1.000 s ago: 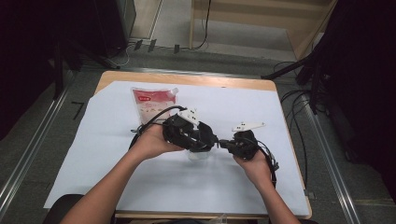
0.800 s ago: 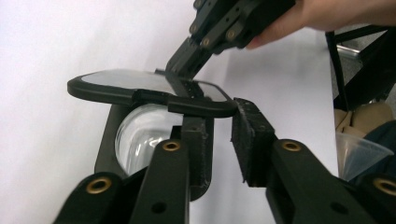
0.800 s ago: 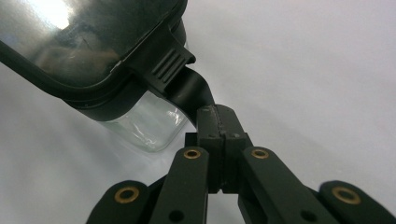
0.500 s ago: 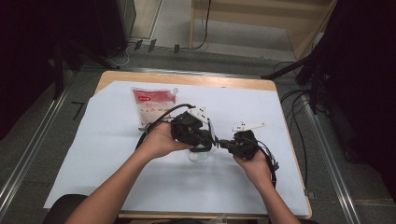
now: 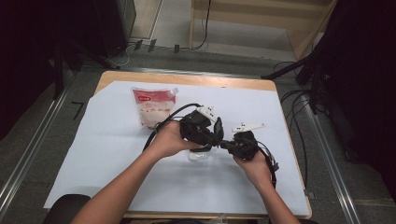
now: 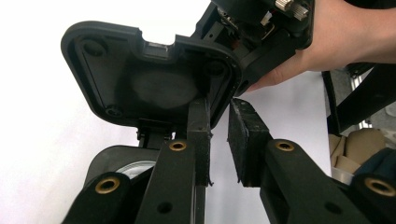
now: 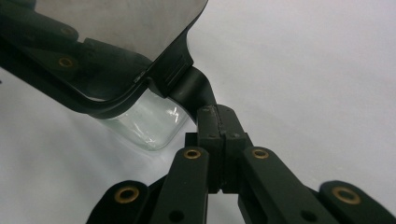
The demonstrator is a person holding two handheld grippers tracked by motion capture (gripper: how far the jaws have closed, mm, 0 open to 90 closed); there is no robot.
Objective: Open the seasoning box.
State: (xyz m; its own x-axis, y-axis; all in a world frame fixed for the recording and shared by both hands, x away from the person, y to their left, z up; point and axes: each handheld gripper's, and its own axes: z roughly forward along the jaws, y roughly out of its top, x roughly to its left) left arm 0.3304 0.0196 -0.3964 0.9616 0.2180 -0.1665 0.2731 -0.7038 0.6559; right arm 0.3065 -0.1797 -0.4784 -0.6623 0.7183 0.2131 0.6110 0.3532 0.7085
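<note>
Leftward-shifted pouch aside, right hand-held gripper clamps lid tab, left parted

Black tool links carry brass-ringed screws; bare forearms.

We see clear container mostly hidden under black lid; pouch print too small to read.
</note>
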